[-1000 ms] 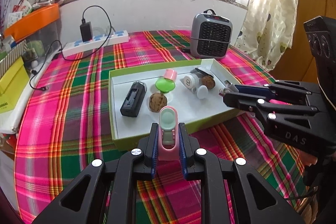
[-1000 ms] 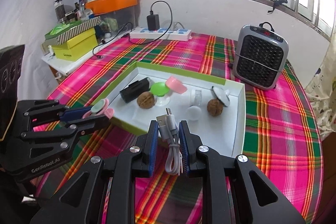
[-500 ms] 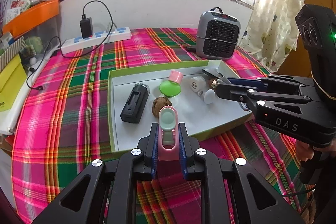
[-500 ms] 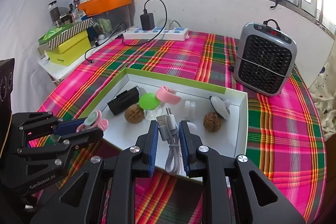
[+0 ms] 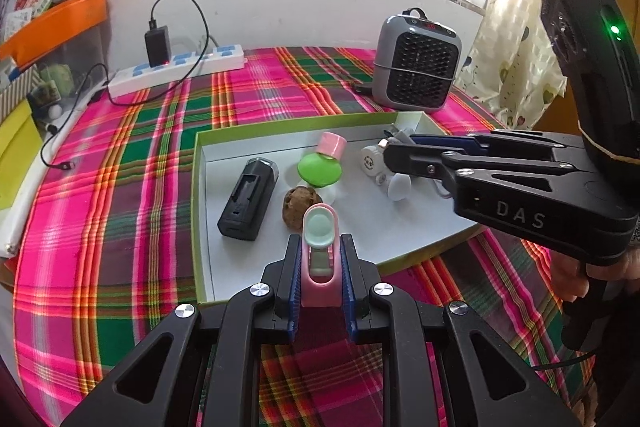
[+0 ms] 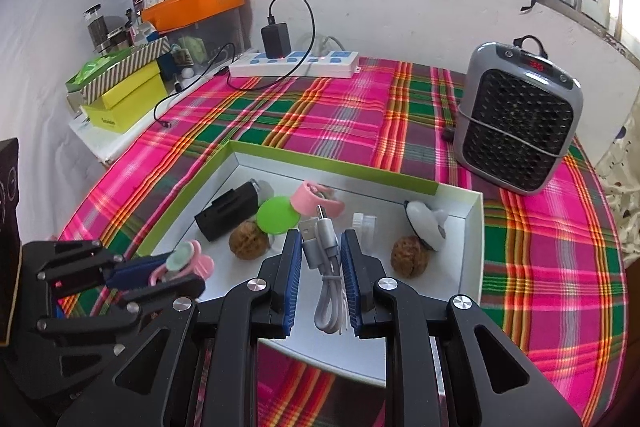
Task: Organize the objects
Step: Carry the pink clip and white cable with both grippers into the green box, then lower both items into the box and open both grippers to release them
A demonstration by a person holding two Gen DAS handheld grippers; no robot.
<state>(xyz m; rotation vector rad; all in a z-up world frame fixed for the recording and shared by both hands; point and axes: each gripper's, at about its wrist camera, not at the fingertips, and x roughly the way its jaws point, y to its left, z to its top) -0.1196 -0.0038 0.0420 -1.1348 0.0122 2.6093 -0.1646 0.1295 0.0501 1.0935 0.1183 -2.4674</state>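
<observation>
My left gripper (image 5: 319,247) is shut on a pink clip with a mint-green pad (image 5: 319,255), held over the near edge of a shallow green-rimmed box (image 5: 199,163). In the right wrist view my right gripper (image 6: 320,247) is shut on a folded grey USB cable (image 6: 325,259) above the same box (image 6: 332,165). The box holds a black charger block (image 5: 248,201), a walnut (image 5: 299,205), a green disc (image 5: 320,169), a pink ring (image 5: 331,144) and small white pieces (image 5: 396,187). A second walnut (image 6: 410,254) lies near the box's right wall.
A grey fan heater (image 5: 418,65) stands behind the box on the pink and green plaid cloth. A white power strip (image 5: 176,71) with a black adapter and cord lies at the back left. Yellow and striped boxes (image 6: 124,95) and an orange tray (image 6: 192,5) crowd the left side.
Both grippers have moved forward over the box, each still holding its object. The right gripper now reaches further left across the box in the left wrist view.
</observation>
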